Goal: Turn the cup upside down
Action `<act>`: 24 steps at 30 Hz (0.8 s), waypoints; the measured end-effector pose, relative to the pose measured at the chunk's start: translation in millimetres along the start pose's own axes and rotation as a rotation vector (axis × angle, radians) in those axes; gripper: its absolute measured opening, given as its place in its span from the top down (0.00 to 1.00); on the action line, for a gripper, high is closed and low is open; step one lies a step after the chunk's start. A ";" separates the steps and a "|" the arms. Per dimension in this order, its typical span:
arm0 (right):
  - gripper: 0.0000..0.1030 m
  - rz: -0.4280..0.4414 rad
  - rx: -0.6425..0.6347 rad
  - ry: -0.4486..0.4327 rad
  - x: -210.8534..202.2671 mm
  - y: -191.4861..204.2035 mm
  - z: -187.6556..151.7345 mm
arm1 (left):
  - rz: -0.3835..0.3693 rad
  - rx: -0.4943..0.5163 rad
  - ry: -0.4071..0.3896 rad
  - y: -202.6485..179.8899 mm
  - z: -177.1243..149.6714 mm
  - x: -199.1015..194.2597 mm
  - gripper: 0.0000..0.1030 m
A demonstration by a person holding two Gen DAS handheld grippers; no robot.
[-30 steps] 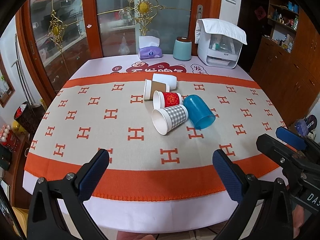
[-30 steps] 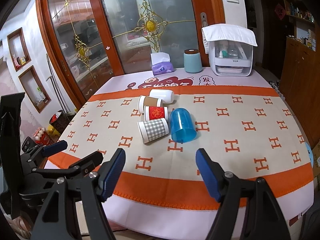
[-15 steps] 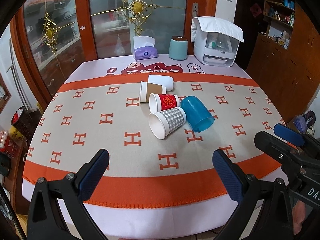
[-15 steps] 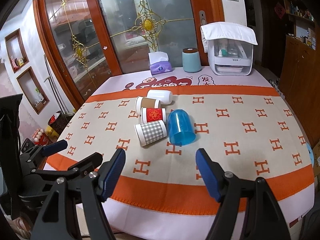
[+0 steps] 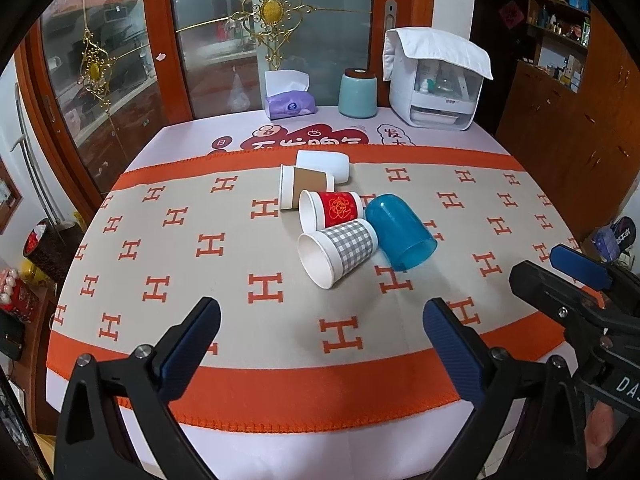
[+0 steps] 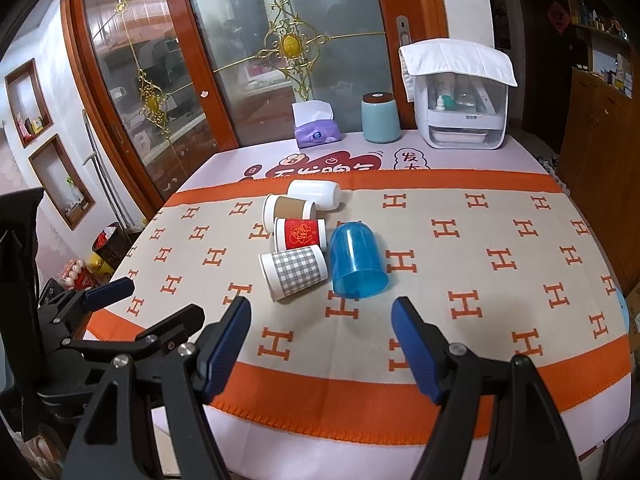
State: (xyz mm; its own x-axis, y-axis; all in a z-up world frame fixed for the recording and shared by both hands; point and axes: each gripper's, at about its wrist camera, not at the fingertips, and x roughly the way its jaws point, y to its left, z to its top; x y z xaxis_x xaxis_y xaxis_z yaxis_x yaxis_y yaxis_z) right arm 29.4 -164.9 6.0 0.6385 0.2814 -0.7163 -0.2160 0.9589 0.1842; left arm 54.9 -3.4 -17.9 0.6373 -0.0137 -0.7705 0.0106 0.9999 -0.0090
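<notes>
Several cups lie on their sides in a cluster mid-table: a blue translucent cup (image 5: 400,236) (image 6: 357,258), a grey checked paper cup (image 5: 338,250) (image 6: 294,270), a red paper cup (image 5: 330,210) (image 6: 300,233), a brown-sleeved paper cup (image 5: 306,186) (image 6: 288,208) and a white cup (image 5: 323,164) (image 6: 315,194). My left gripper (image 5: 320,336) is open and empty, above the near part of the table. My right gripper (image 6: 320,332) is open and empty, just short of the checked and blue cups. Each gripper shows at the edge of the other's view.
The table (image 5: 280,448) carries an orange and beige cloth (image 5: 160,240). At its far edge stand a purple tissue pack (image 5: 290,102), a teal canister (image 5: 357,94) and a white appliance under a towel (image 5: 436,88). Glass doors stand behind; wooden cabinets stand to the right.
Both grippers have moved forward over the table toward the cups, which now look larger and nearer. The cups have not moved. Both grippers stay open.
</notes>
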 end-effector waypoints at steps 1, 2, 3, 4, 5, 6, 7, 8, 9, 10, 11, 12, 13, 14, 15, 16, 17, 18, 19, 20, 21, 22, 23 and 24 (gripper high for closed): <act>0.29 0.000 0.001 0.001 1.0 -0.6 0.1 | 0.005 0.001 0.004 -0.4 0.6 1.5 0.02; 0.29 -0.001 0.000 0.000 1.2 -0.1 0.1 | 0.005 0.001 0.005 -0.5 1.0 2.7 0.02; 0.29 -0.001 0.001 0.001 1.1 -0.1 0.1 | 0.002 0.002 0.005 -0.6 1.3 3.5 0.02; 0.29 -0.002 0.003 0.003 2.4 -0.7 0.0 | -0.002 0.003 0.006 -0.9 1.5 4.4 0.02; 0.29 0.000 0.006 0.005 4.5 -1.6 0.3 | -0.009 0.005 0.003 -1.4 1.9 5.0 0.03; 0.29 0.000 0.008 0.007 5.7 -2.6 0.0 | -0.015 0.007 -0.002 -1.9 2.2 5.0 0.06; 0.29 -0.002 0.008 0.008 7.5 -3.5 -0.1 | -0.018 0.010 -0.010 -2.4 2.3 4.6 0.09; 0.29 -0.007 0.007 0.007 9.2 -4.3 0.2 | -0.014 0.017 -0.015 -3.3 2.9 4.6 0.10; 0.29 -0.010 0.005 0.007 9.9 -4.9 0.2 | -0.013 0.025 -0.017 -4.4 3.7 5.1 0.10; 0.29 -0.015 0.004 0.005 11.5 -5.5 0.9 | -0.021 0.040 -0.021 -5.6 4.9 5.7 0.10; 0.29 -0.018 0.003 0.004 12.1 -6.2 1.6 | -0.029 0.049 -0.023 -6.1 6.1 6.6 0.10; 0.29 -0.022 0.001 0.002 13.5 -7.1 2.5 | -0.041 0.058 -0.029 -6.1 7.7 7.6 0.10; 0.29 -0.026 0.001 0.000 15.3 -8.3 3.7 | -0.057 0.073 -0.044 -6.2 11.1 9.1 0.10; 0.29 -0.034 0.001 0.001 18.0 -10.2 5.6 | -0.065 0.085 -0.055 -5.9 14.2 10.2 0.10; 0.29 -0.041 0.000 0.003 21.0 -11.6 6.7 | -0.069 0.101 -0.065 -5.6 17.9 11.6 0.10; 0.29 -0.046 0.001 0.007 24.3 -13.7 8.0 | -0.063 0.124 -0.072 -5.6 23.4 14.2 0.10; 0.29 -0.046 0.005 0.012 28.1 -16.3 9.6 | -0.045 0.150 -0.075 -5.7 30.3 17.9 0.10; 0.29 -0.045 0.012 0.017 31.7 -19.1 11.2 | -0.032 0.170 -0.076 -5.7 35.8 21.5 0.10; 0.29 -0.042 0.021 0.024 36.2 -22.7 12.6 | -0.023 0.202 -0.072 -6.5 43.7 27.4 0.10; 0.29 -0.038 0.035 0.033 42.0 -27.7 14.4 | -0.024 0.229 -0.061 -7.7 48.8 31.8 0.09; 0.29 -0.032 0.050 0.042 47.5 -32.5 16.1 | -0.032 0.275 -0.037 -10.4 55.5 39.9 0.09; 0.29 -0.029 0.065 0.051 52.7 -37.2 17.4 | -0.040 0.315 -0.017 -13.2 60.7 47.2 0.09; 0.29 -0.026 0.078 0.058 57.4 -41.4 18.6 | -0.048 0.353 0.001 -16.5 64.8 54.2 0.09; 0.29 -0.022 0.091 0.064 62.2 -45.5 19.8 | -0.050 0.386 0.016 -20.1 67.9 60.7 0.09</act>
State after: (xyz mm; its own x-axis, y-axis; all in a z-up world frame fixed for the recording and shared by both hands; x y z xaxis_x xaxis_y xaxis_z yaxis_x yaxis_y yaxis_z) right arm 93.6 -190.3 -33.6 0.5932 0.2602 -0.7618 -0.1330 0.9650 0.2261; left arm 145.7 -24.4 -21.2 0.6168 -0.0596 -0.7849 0.3328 0.9234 0.1914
